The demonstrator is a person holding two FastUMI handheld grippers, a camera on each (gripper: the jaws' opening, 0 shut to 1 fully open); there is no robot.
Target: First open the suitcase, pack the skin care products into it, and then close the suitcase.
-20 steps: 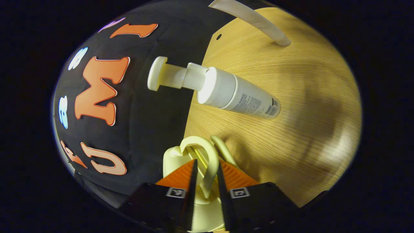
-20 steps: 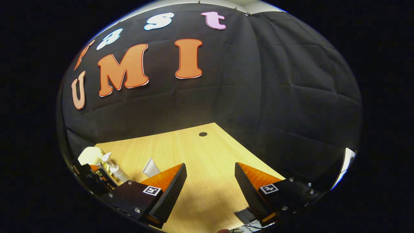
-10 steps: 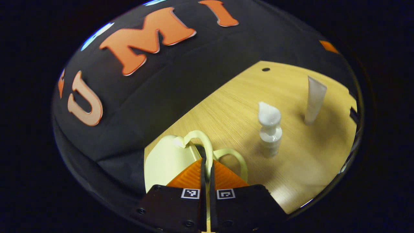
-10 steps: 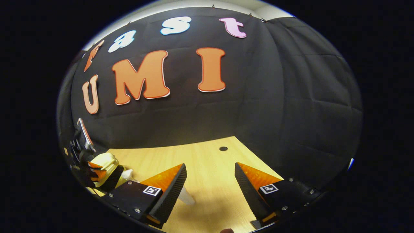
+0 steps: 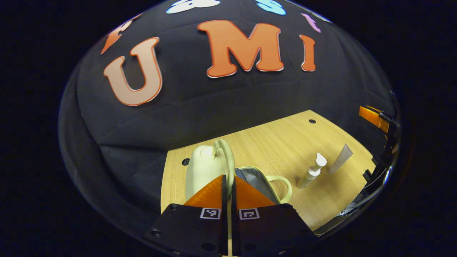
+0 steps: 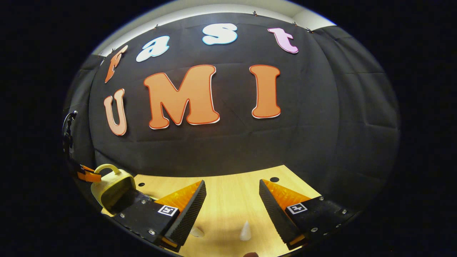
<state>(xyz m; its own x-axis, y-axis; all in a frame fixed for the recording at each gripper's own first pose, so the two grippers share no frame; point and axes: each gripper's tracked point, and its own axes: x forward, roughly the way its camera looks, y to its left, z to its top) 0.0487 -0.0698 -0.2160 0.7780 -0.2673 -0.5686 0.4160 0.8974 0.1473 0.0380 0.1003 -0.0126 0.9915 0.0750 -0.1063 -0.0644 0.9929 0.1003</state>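
- In the left gripper view, the left gripper is seen with its orange fingers pressed almost together, pinching the upper handle of the pale yellow suitcase.
- The lid is held lifted, so that a grey lining is exposed just right of the fingers; a second handle sticks out beyond it.
- The suitcase rests on a light wooden table, near its left edge.
- Farther right on the table, a white pump bottle stands, with a white tube just beside it; both are well apart from the suitcase.
- In the right gripper view, the right gripper is held above the table with its fingers spread wide and nothing between them.
- The opened suitcase is seen at the far left there.
- The table is backed by the booth's black cloth wall.
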